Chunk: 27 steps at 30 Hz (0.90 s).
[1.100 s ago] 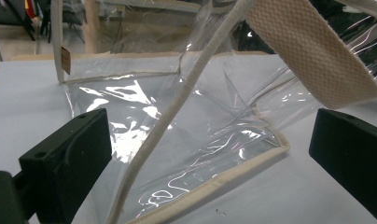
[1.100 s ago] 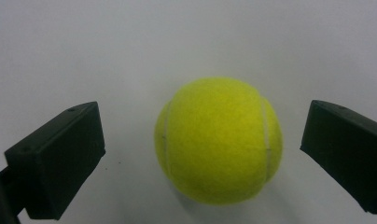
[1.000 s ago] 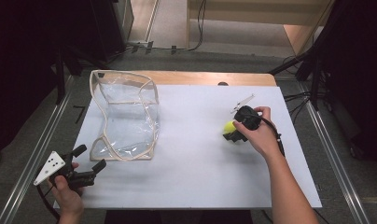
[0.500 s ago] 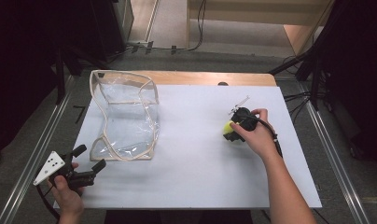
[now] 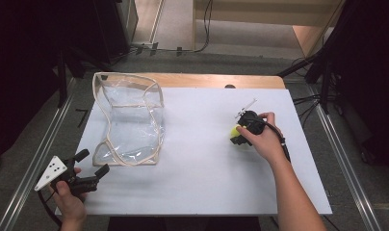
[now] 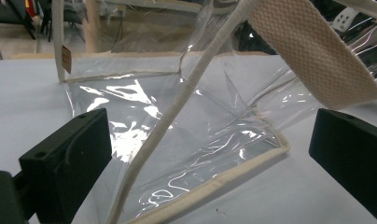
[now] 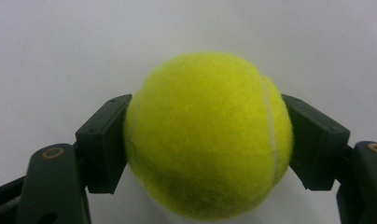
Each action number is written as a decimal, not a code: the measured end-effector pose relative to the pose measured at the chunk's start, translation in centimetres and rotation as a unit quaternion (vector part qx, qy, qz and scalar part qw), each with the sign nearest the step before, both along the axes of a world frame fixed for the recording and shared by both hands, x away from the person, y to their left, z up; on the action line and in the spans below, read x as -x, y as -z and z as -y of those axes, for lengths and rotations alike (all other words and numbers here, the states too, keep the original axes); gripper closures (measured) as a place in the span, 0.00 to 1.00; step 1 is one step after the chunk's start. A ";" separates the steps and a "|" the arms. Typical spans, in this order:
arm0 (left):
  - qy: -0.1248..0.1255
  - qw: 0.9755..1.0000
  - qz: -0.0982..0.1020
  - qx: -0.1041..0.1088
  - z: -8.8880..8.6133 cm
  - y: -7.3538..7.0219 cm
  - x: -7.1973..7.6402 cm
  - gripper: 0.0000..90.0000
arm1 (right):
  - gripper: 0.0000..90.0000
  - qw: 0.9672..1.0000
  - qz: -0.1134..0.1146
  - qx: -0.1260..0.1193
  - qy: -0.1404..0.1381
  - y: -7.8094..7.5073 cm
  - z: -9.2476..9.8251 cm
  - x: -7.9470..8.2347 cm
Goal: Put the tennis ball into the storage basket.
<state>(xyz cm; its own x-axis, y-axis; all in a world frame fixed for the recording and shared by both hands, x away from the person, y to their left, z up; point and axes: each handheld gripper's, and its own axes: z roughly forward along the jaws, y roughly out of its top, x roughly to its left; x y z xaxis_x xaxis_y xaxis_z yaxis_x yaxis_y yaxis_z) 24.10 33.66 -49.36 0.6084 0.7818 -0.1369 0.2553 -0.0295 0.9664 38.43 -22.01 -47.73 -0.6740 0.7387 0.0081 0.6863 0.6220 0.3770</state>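
A person seated at a white surface works two tools at once. The right hand-held gripper, well to the right of a clear plastic bag, pinches a yellow-green tennis ball between its two black jaws, which press the ball's sides in the right gripper view. From above, the ball is mostly hidden by the right hand and the tool's body, so only a sliver of yellow shows, and whether it rests on the surface cannot be told. The left hand-held gripper sits just in front of the bag's near left corner, its jaws spread wide and touching nothing. In the left gripper view the bag is cut off at the top, its cream woven strap running out of frame and its creased walls blurred by glare.
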 end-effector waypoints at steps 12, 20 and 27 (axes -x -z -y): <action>0.000 1.000 -0.002 -0.005 0.1 0.0 0.0 0.00 | 0.25 1.000 -0.007 -0.008 -0.008 -0.6 0.0 0.2; -0.002 1.000 -0.002 -0.006 0.1 0.0 0.0 0.00 | 0.25 0.999 -0.002 -0.027 -0.017 -2.0 0.3 0.4; -0.002 1.000 -0.002 -0.006 0.1 0.0 0.0 0.00 | 0.25 0.999 0.001 -0.030 -0.029 -2.8 -0.5 0.8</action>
